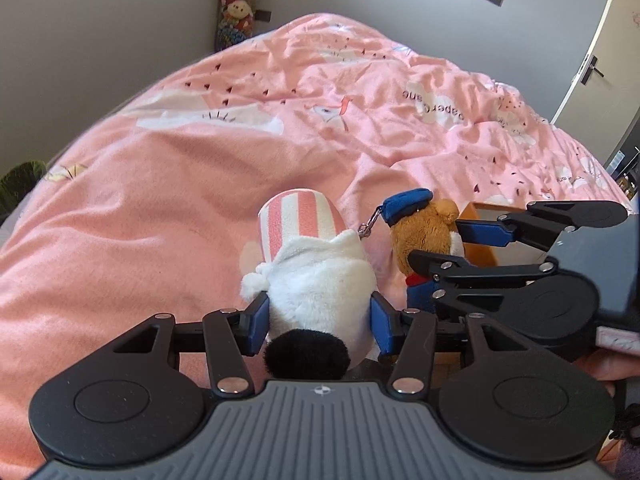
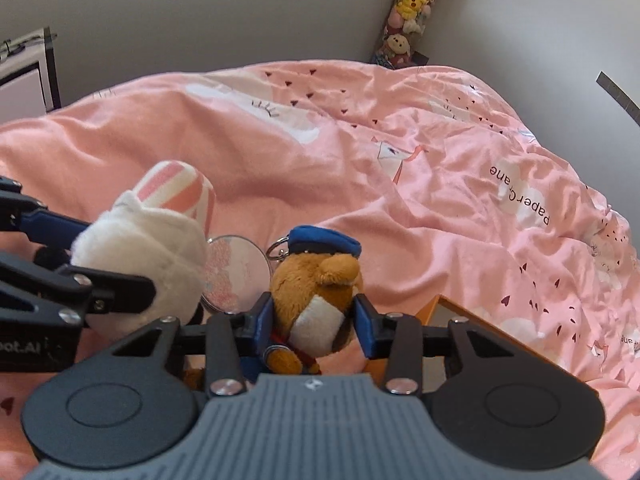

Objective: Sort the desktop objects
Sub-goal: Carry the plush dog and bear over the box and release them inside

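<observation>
The left tool [image 1: 320, 316] pinches the white plush [image 1: 320, 280] across its body, blue pads pressed into the fur on either side. Just to the right of that white plush, the right tool [image 2: 314, 320] pinches the brown bear plush [image 2: 316, 292] the same way, around its middle below the blue cap. Both toys hang in the air above the pink bed cover [image 1: 200, 160], close together but apparently not touching. A small round mirror [image 2: 236, 276] shows between them, just behind the white plush; what carries it I cannot tell. An orange-rimmed box [image 2: 460, 308] sits below and to the right of the white plush, past the bear.

Both toys look light, soft and squashy, so a grip will likely sink in rather than slip. The stuffed torso seems the best place to hold; the striped hat and the bear's metal key ring [image 2: 278, 248] would probably swing or twist.
</observation>
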